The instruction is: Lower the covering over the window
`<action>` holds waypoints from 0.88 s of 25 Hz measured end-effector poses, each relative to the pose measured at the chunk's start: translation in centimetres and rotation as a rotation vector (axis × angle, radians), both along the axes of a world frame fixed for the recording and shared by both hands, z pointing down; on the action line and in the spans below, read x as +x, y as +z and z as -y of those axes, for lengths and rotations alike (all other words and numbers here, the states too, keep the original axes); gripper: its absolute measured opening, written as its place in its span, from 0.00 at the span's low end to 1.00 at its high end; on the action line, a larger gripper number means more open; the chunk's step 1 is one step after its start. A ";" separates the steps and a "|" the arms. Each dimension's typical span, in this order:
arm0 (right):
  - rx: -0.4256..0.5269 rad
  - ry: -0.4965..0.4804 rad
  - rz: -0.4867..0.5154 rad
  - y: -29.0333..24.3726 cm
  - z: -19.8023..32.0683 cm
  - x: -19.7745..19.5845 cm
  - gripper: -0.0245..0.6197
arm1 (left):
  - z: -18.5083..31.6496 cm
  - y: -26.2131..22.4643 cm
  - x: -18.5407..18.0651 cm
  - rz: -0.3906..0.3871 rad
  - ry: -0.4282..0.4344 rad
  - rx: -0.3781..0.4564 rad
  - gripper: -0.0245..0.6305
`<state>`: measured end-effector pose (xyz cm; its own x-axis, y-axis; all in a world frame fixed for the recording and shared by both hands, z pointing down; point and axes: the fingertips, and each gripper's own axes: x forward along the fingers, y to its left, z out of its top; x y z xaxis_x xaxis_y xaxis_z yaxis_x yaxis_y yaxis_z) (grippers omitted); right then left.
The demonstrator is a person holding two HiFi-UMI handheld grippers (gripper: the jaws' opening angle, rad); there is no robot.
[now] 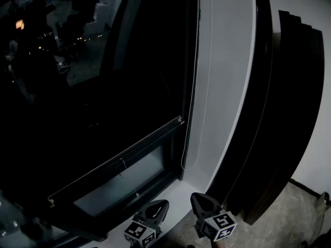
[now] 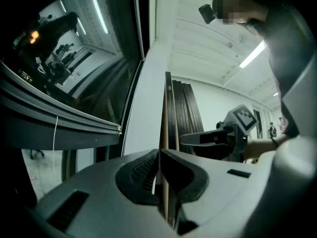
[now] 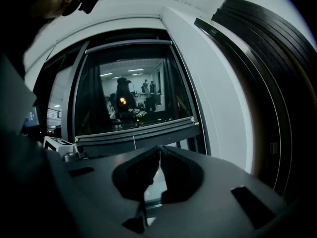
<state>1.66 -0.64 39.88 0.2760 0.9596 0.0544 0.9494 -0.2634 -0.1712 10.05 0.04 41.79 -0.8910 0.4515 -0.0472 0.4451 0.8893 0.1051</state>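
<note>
Dim room — white wall [image 1: 227, 61] beside dark window [image 1: 103, 87]; dark panels [image 1: 289, 112] stand against it; speckled floor [image 1: 295, 211] — ceiling strip lights [image 2: 252, 54] on.

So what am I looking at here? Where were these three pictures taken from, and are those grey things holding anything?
No robot: a person holds a two-jaw tool, a gripper, in each hand. The head view, from a camera on the person's head, looks down on the left gripper and right gripper. The other two views come from cameras riding on each gripper. Both grippers are shut and hold nothing. Ahead is a dark window; its covering ends at a bottom bar. A thin cord hangs at its right edge, and dark panels stand against the white wall.
</note>
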 end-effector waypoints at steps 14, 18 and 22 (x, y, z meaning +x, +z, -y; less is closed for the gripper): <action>-0.164 0.025 0.196 -9.0 -16.3 -9.6 0.05 | -9.7 -1.5 -4.5 0.010 -0.065 -0.023 0.04; -0.214 0.010 0.229 -12.2 -21.5 -12.2 0.07 | -12.8 -2.5 -6.5 0.026 -0.105 -0.040 0.04; -0.240 -0.014 0.225 -14.8 -26.0 -13.8 0.11 | -14.7 -2.8 -8.0 0.026 -0.139 -0.040 0.04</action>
